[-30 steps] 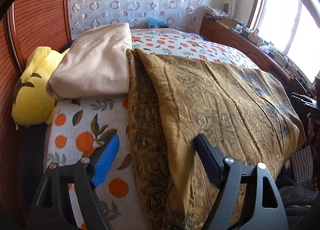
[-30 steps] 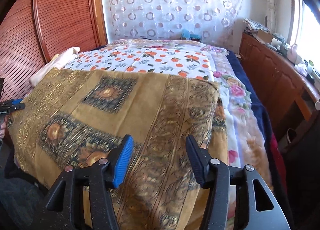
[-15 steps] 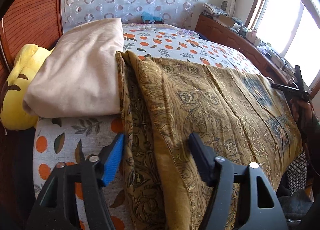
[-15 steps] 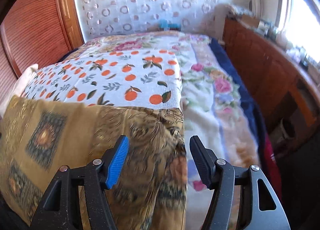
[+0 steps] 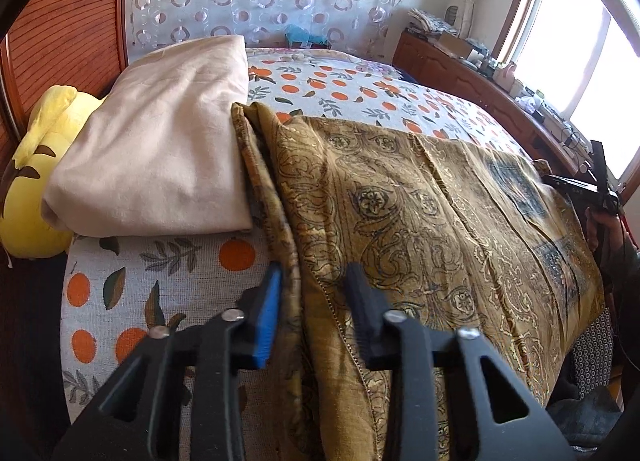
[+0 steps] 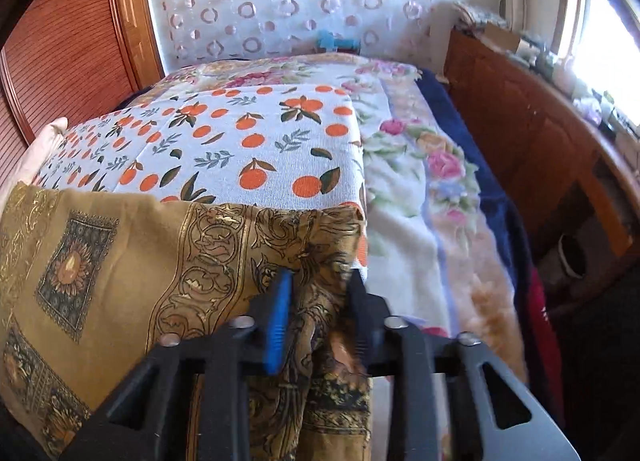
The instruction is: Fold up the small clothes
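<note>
one gold patterned cloth (image 5: 420,221) lies spread across the near end of the bed, over one sheet printed with oranges (image 5: 168,281). two grippers are at work, one at each near corner of the cloth.

the left gripper (image 5: 312,313) has just been closing and now pinches the bunched left edge of the cloth between its blue pad and its black one. the right gripper (image 6: 320,317) has likewise just been closing and clamps the gathered right corner of the cloth (image 6: 132,273), which hangs in folds below its pads.

just beside the cloth's left edge, touching it, sits one folded beige blanket (image 5: 160,149), and past that one yellow plush toy (image 5: 36,169) against the wooden headboard (image 5: 60,33). that side is crowded.

beyond the cloth's far edge the orange sheet (image 6: 248,149) lies bare up to the circle-patterned curtain (image 6: 288,1), so there is open room there. to the right of the cloth, one flowered blanket (image 6: 420,213) runs along the bed's edge, then a narrow gap and a wooden cabinet (image 6: 540,149) under the window.
</note>
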`<state>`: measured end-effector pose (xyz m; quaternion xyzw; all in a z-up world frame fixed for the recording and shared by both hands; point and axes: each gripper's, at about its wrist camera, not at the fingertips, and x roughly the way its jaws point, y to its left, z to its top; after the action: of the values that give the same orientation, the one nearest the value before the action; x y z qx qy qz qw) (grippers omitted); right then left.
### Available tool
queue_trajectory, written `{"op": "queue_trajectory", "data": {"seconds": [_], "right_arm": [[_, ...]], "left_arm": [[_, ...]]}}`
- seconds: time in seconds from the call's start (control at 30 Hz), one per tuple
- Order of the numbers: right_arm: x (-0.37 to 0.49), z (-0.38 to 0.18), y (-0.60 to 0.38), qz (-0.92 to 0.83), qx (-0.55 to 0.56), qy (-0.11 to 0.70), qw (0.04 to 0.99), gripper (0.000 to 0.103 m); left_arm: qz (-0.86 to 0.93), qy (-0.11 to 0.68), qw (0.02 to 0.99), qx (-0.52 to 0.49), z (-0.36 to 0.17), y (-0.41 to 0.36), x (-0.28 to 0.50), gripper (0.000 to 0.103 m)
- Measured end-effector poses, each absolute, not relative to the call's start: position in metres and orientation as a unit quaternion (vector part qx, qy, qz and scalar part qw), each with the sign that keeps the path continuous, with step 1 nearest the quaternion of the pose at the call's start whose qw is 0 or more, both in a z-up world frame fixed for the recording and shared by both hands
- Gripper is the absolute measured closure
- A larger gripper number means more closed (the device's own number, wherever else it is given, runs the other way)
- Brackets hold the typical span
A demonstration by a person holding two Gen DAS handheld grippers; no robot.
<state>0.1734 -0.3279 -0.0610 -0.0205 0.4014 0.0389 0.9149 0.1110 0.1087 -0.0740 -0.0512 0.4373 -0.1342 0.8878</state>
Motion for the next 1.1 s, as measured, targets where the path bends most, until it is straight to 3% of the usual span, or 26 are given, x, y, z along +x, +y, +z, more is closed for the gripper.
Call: {"op": "queue_trajectory", "data": {"seconds": [0.03, 0.2, 0.5, 0.77, 0.93, 1.1], "right_arm": [[0.172, -0.061, -0.328, 0.041, -0.021, 0.400, 0.915, 0.094], [0.161, -0.058, -0.314, 0.053, -0.052, 0.381, 0.921, 0.096], [0.127, -0.001, -0.295, 0.057, -0.085, 0.280, 0.955, 0.097], [0.146, 0.040, -0.278, 0.051, -0.109, 0.248, 0.961, 0.097], [0.166, 0.033, -0.268, 0.007, -0.121, 0.246, 0.962, 0.097], [0.207, -0.018, -0.257, -0.033, -0.128, 0.327, 0.936, 0.097]], "left_arm": [[-0.136, 0.439, 0.887, -0.053, -0.074, 0.109, 0.111, 0.088], [-0.139, 0.426, 0.894, -0.032, -0.066, 0.101, 0.103, 0.097], [-0.148, 0.356, 0.922, -0.026, -0.015, 0.091, 0.089, 0.098], [-0.140, 0.325, 0.935, -0.025, 0.017, 0.093, 0.118, 0.098], [-0.113, 0.339, 0.933, -0.031, -0.001, 0.103, 0.135, 0.098], [-0.097, 0.400, 0.911, -0.034, -0.055, 0.113, 0.155, 0.098]]}}
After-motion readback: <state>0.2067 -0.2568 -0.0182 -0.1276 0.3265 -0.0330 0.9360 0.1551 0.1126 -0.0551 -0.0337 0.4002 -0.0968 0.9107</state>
